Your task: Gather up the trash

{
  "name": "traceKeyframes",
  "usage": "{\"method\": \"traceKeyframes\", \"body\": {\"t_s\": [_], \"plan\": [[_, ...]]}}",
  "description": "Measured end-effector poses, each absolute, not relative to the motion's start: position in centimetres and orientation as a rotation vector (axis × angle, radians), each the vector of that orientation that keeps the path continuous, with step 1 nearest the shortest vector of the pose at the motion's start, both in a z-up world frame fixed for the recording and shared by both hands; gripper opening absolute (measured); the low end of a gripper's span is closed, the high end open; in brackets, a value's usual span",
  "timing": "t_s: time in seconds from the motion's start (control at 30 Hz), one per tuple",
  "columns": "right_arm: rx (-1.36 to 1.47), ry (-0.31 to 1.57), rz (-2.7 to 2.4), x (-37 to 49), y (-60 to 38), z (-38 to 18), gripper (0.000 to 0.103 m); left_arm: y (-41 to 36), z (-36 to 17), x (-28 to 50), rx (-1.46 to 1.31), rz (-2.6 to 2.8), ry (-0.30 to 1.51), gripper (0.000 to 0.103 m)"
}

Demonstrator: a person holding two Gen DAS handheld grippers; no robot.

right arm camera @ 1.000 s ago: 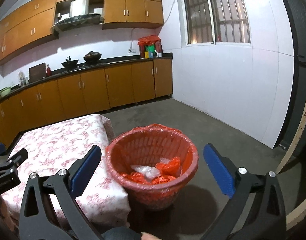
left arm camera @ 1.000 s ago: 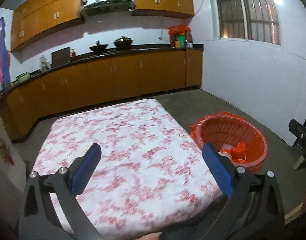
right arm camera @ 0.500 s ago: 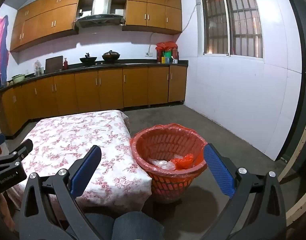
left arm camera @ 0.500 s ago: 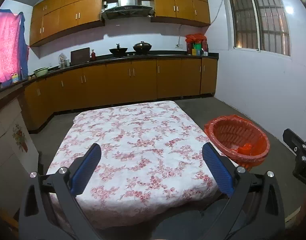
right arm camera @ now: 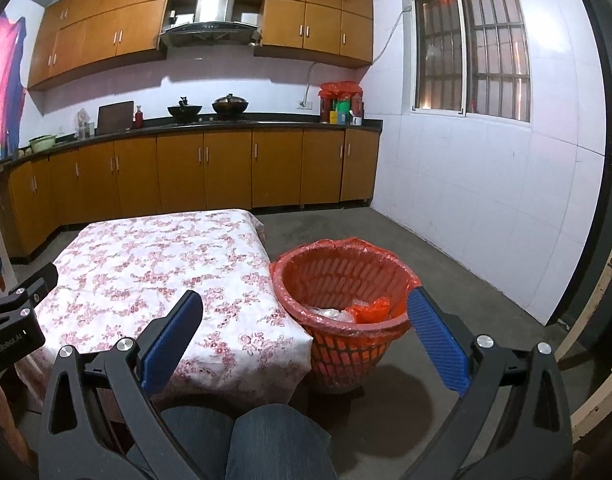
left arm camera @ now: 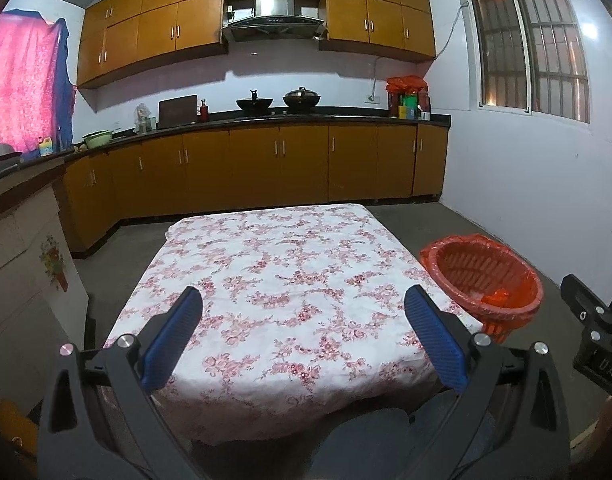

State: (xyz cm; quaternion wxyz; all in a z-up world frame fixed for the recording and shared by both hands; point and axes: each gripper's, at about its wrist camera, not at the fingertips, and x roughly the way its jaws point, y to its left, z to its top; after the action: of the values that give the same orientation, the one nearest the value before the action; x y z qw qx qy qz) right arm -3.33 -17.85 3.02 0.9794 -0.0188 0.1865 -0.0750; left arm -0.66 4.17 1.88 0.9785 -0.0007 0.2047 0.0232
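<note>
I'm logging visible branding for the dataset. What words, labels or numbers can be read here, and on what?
"GenRobot.AI", first letter unclear: on the left hand-held gripper body, right wrist view.
"UAS", cut off: on the right hand-held gripper body, left wrist view.
Labels on the countertop containers: too small to read.

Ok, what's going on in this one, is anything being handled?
Nothing is held right now. A seated person holds both claws open and empty: the left claw faces the floral tablecloth, which shows no litter, and the right claw points toward the red lined trash basket on the floor beside the table. Some orange and clear trash already lies in the basket.
</note>
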Motion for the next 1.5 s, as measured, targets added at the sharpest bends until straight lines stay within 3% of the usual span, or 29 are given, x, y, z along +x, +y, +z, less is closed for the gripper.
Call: {"method": "traceKeyframes", "body": {"t_s": [1.5], "plan": [[-0.026, 0.454, -0.216, -3.0, -19.0, 1.9, 0.101, 3.7, 1.0, -0.3, -0.003, 0.050, 0.474, 0.099]]}}
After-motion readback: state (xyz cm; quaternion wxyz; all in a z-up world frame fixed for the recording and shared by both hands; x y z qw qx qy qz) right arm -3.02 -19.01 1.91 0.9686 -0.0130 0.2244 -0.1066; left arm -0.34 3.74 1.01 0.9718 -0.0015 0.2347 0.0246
